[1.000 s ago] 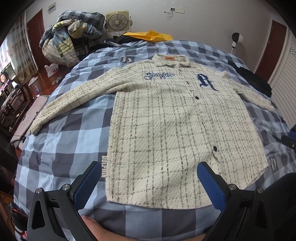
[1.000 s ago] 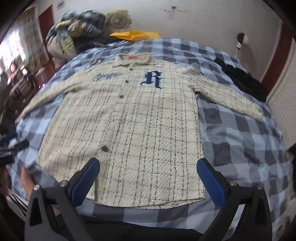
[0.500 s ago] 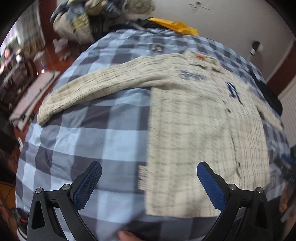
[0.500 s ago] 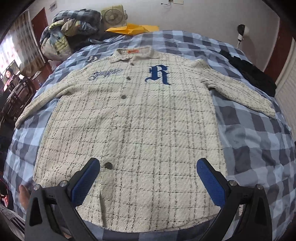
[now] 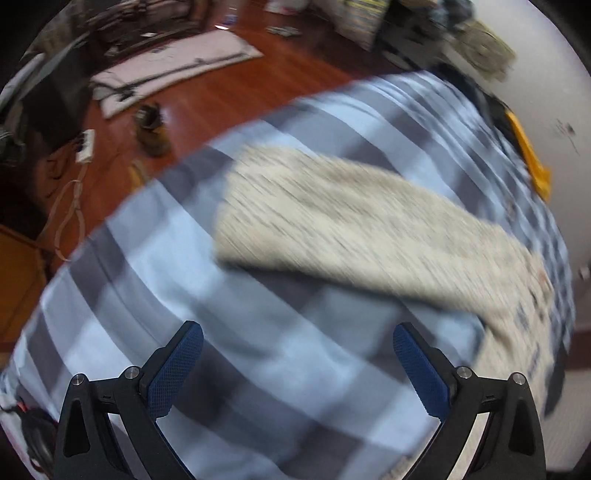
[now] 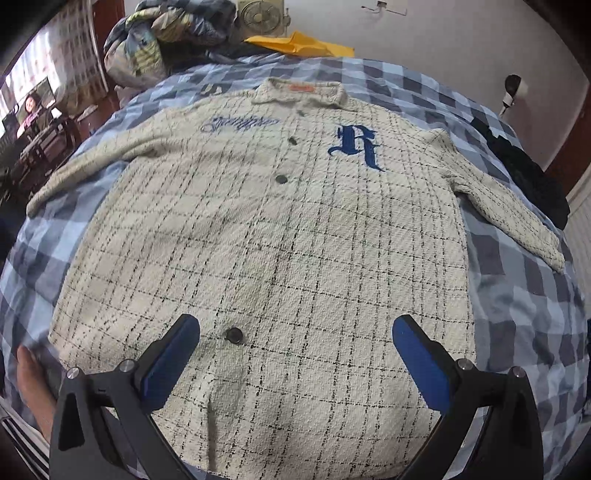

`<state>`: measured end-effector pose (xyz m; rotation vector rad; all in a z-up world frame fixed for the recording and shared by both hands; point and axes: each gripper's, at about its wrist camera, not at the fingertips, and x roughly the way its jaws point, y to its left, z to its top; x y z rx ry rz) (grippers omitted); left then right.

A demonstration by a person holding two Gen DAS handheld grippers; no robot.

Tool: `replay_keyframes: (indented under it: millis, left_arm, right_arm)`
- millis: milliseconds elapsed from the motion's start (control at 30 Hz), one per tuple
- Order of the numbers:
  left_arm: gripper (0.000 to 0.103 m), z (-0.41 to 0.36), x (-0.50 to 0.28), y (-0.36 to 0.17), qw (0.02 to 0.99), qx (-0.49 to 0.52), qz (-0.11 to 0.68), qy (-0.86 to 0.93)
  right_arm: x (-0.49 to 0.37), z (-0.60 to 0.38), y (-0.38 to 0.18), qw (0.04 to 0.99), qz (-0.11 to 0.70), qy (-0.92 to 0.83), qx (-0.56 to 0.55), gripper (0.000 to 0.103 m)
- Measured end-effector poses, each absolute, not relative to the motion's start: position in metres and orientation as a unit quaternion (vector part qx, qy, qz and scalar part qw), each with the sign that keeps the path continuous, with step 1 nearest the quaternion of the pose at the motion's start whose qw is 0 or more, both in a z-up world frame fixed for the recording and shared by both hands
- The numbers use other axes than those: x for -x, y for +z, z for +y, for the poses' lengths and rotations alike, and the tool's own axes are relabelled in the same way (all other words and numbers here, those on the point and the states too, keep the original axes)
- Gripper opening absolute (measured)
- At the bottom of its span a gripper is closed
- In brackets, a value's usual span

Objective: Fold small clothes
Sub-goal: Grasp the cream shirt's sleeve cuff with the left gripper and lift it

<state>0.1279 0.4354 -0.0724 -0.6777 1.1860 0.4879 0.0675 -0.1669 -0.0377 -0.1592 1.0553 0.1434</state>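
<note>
A cream plaid button shirt (image 6: 288, 236) with a blue "R" lies flat, face up, on the blue checked bed (image 6: 517, 288), sleeves spread out. My right gripper (image 6: 295, 332) is open and empty, hovering over the shirt's lower hem area. In the blurred left wrist view, my left gripper (image 5: 295, 343) is open and empty above bare bedspread (image 5: 184, 295), short of the shirt's left sleeve (image 5: 351, 221), whose cuff end points toward the bed's edge.
A red wooden floor (image 5: 221, 85) with a mat, a shoe and a power strip lies beyond the bed's left edge. A pile of bedding (image 6: 166, 40), a fan (image 6: 258, 14) and a yellow item (image 6: 299, 42) sit at the head. Dark clothes (image 6: 524, 173) lie at right.
My left gripper has swung far left, from over the shirt's hem to facing its left sleeve and the floor. My right gripper has moved closer over the shirt's body.
</note>
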Motion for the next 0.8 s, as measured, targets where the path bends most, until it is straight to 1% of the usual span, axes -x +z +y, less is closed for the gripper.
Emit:
replay_keyframes:
  millis: [133, 233, 300, 333, 400, 467, 500, 533, 567, 600, 633, 733, 800]
  left_arm:
    - [0.103, 0.469, -0.141, -0.097, 0.734, 0.296, 0.552, 0.262]
    - [0.098, 0.482, -0.15, -0.115, 0.731, 0.317, 0.55, 0.249]
    - [0.097, 0.485, -0.156, -0.128, 0.729, 0.323, 0.553, 0.242]
    - [0.094, 0.487, -0.159, -0.133, 0.726, 0.331, 0.553, 0.242]
    - [0.084, 0.493, -0.158, -0.147, 0.711, 0.361, 0.555, 0.237]
    - [0.069, 0.495, -0.159, -0.157, 0.701, 0.39, 0.552, 0.227]
    - [0.063, 0.494, -0.159, -0.158, 0.701, 0.394, 0.55, 0.227]
    - [0.049, 0.493, -0.16, -0.158, 0.703, 0.396, 0.547, 0.225]
    - [0.044, 0.491, -0.162, -0.156, 0.707, 0.392, 0.545, 0.224]
    - [0.041, 0.488, -0.164, -0.153, 0.712, 0.383, 0.543, 0.225]
    - [0.033, 0.485, -0.166, -0.15, 0.717, 0.375, 0.543, 0.223]
    - [0.022, 0.473, -0.176, -0.135, 0.734, 0.338, 0.542, 0.229]
    - [0.02, 0.466, -0.18, -0.12, 0.745, 0.312, 0.54, 0.237]
  right_arm:
    - [-0.069, -0.164, -0.042, 0.855, 0.506, 0.065, 0.087, 0.102]
    - [-0.069, -0.162, -0.044, 0.854, 0.508, 0.061, 0.095, 0.102]
    - [-0.069, -0.161, -0.046, 0.852, 0.51, 0.059, 0.098, 0.102]
    - [-0.069, -0.16, -0.046, 0.851, 0.512, 0.059, 0.099, 0.102]
    - [-0.069, -0.16, -0.047, 0.85, 0.514, 0.059, 0.1, 0.102]
    - [-0.07, -0.161, -0.048, 0.848, 0.517, 0.059, 0.099, 0.102]
    - [-0.07, -0.161, -0.049, 0.847, 0.519, 0.061, 0.096, 0.102]
    - [-0.071, -0.162, -0.05, 0.845, 0.523, 0.063, 0.093, 0.102]
    - [-0.071, -0.163, -0.051, 0.844, 0.525, 0.064, 0.09, 0.102]
    - [-0.072, -0.164, -0.052, 0.842, 0.528, 0.064, 0.086, 0.102]
    - [-0.073, -0.165, -0.052, 0.842, 0.53, 0.064, 0.084, 0.102]
    - [-0.074, -0.169, -0.052, 0.841, 0.533, 0.063, 0.071, 0.102]
    - [-0.075, -0.171, -0.051, 0.841, 0.533, 0.062, 0.065, 0.102]
